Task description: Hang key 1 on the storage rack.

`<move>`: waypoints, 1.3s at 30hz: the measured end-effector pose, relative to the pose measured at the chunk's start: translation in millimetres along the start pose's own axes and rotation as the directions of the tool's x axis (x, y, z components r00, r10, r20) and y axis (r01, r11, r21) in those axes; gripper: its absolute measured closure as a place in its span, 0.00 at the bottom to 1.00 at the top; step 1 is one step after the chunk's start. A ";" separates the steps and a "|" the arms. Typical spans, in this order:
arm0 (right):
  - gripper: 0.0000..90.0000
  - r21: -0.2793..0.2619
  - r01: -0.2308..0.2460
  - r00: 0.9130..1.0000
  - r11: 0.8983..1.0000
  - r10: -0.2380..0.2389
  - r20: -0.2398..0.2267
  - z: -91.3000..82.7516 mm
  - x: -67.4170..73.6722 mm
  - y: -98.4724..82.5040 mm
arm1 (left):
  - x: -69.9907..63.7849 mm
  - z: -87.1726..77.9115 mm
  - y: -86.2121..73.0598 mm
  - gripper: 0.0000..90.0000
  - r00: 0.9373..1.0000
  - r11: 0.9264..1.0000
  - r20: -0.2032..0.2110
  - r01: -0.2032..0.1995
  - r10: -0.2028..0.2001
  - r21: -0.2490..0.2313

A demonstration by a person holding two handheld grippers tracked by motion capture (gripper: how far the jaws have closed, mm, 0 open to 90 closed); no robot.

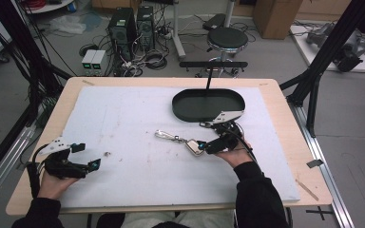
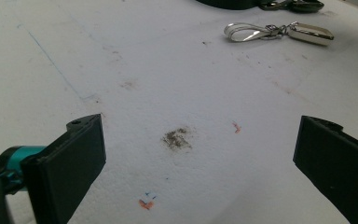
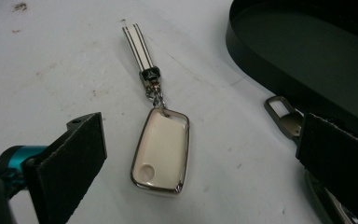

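Right gripper (image 1: 208,145) sits at the middle-right of the white mat (image 1: 123,118), held in my right hand (image 1: 235,154), jaws spread wide and gripping nothing. In the right gripper view the cream key fob (image 3: 161,151) lies flat on the mat between the two black jaws, touching neither; its silver-rimmed case points away from the camera, with a short chain and a striped strap (image 3: 137,44) running on from its far end. In the high view the fob (image 1: 195,147) lies just in front of the right jaw tips, strap trailing to the left. A second metal piece, a clip (image 3: 282,116), lies beside the right-hand jaw (partly hidden by it, so I cannot tell what it joins to). Black oval tray (image 1: 208,104) stands on the mat just beyond this gripper, close to it. Left gripper (image 1: 86,156) rests near the front-left corner of the mat in my left hand (image 1: 52,183), well apart from the fob, jaws also wide and empty; its own view shows a dark smudge (image 2: 177,138) on the mat between them.
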State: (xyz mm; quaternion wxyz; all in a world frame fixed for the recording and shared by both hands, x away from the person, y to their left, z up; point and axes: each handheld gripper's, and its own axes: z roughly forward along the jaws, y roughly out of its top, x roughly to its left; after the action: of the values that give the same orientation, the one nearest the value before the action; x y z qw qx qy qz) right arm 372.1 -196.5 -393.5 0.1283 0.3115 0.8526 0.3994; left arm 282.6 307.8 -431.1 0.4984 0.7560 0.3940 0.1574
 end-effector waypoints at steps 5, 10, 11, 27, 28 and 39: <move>0.01 0.013 0.007 1.000 1.000 -0.006 -0.010 8.8 1.9 7.0 | 0.6 0.3 0.1 0.03 1.000 1.000 -0.002 0.002 -0.002 -0.001; 0.01 0.026 0.013 1.000 1.000 -0.012 -0.020 18.4 3.0 13.5 | 0.7 0.8 0.1 0.03 1.000 1.000 -0.002 0.002 -0.002 -0.001; 0.01 0.028 0.014 1.000 1.000 -0.013 -0.023 20.4 3.7 15.1 | 1.0 0.9 0.1 0.03 1.000 1.000 -0.002 0.000 0.000 0.001; 0.01 0.057 0.079 0.995 0.995 -0.075 -0.071 55.4 19.2 46.7 | 1.7 1.4 0.1 0.03 1.000 1.000 0.003 0.001 -0.001 0.001; 0.01 0.059 0.080 0.994 0.995 -0.076 -0.076 57.4 19.1 48.2 | 1.7 1.3 0.1 0.03 1.000 1.000 0.004 0.003 -0.003 0.001; 0.01 0.098 0.099 0.989 0.990 -0.088 -0.117 84.2 21.9 60.3 | 1.6 2.0 0.0 0.03 1.000 1.000 0.005 0.005 -0.005 0.002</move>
State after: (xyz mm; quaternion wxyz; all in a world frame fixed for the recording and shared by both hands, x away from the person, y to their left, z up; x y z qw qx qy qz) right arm 420.4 -102.6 -401.5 0.0823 0.2544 0.8918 0.3650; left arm 284.8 307.7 -432.3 0.4990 0.7559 0.3949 0.1541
